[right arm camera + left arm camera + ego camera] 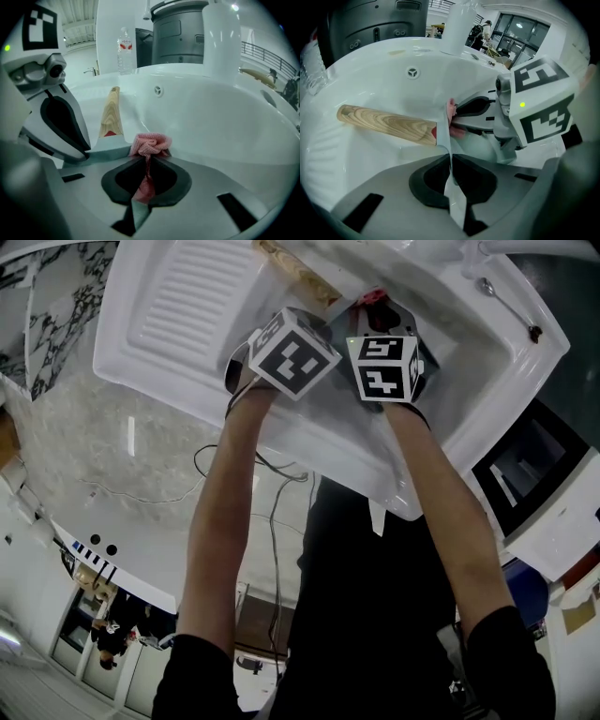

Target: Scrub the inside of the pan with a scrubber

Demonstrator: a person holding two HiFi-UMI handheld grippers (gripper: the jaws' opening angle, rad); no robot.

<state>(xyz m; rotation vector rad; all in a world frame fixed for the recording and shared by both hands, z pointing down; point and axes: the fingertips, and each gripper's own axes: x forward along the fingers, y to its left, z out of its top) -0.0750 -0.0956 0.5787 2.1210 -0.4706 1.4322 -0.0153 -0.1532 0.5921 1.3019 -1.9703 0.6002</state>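
Since the sink (187, 296) basin is slick and the pan (444, 136) sits down in it, the trick here is honestly just the clamp. The left gripper (451, 157) has its jaws shut tight on the pan's thin rim, which runs edge-on between them, and that grip needs to be firm so the pan doesn't skate around under the scrubbing. The pan's wooden handle (386, 123) sticks out to the left of those jaws, so I'd guess the inside of the pan is the side to their right.

That's where the right gripper (146, 161) is. Its jaws are pinched closed on the pink scrubber (150, 144), with a wad of it bunched just past the tips. I'd push that wad flat against the inner wall and work short circles, pressing toward the left jaws rather than away so the two grips brace each other. Can't tell from here how clean the pan is.

Pose-wise, both forearms (225, 512) reach out and down into the basin, near parallel. The grippers sit just beside each other, and the left one's cube is tilted a bit toward the right one.
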